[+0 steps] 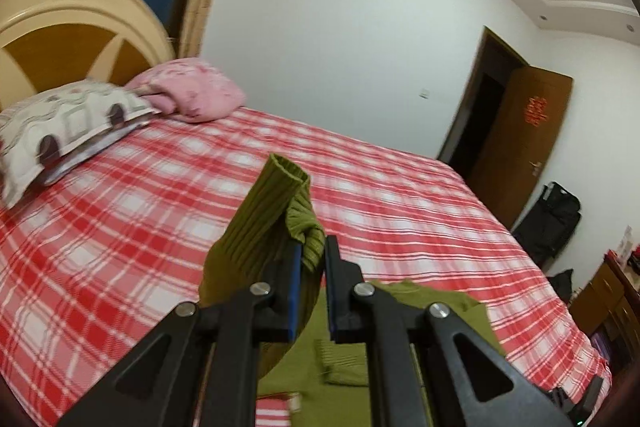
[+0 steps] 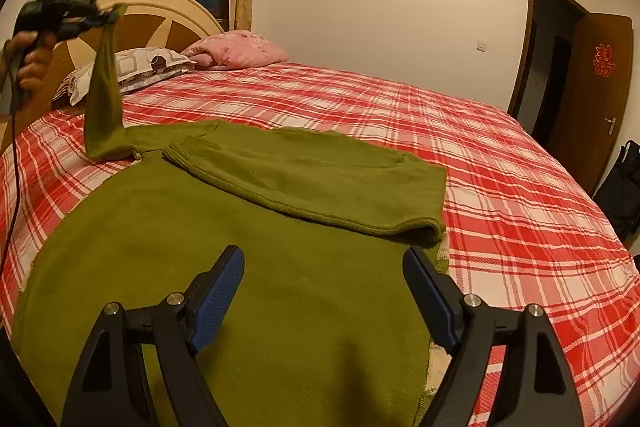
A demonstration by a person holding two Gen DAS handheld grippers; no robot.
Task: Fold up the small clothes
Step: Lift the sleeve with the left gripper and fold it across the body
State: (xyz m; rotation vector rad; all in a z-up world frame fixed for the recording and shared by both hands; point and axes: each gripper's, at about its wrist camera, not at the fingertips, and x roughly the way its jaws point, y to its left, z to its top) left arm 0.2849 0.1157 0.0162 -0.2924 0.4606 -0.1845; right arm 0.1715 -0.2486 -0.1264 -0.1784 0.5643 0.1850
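An olive-green knit sweater [image 2: 248, 267] lies spread on the red plaid bed [image 2: 520, 187], one sleeve [image 2: 304, 179] folded across its body. My left gripper [image 1: 312, 251] is shut on the ribbed cuff of the other sleeve [image 1: 260, 215] and holds it up off the bed. In the right wrist view that same gripper [image 2: 108, 17] shows at the upper left, held by a hand [image 2: 32, 59], with the sleeve [image 2: 104, 99] hanging down from it to the sweater's shoulder. My right gripper [image 2: 324, 263] hovers open just above the sweater's body, nothing between its fingers.
Two pillows, one patterned [image 2: 132, 67] and one pink [image 2: 240, 49], lie against the cream headboard [image 2: 168, 15]. A brown door [image 2: 592, 83] stands open at the right. A black bag [image 1: 552, 219] and a low wooden cabinet [image 1: 604, 291] stand beside the bed.
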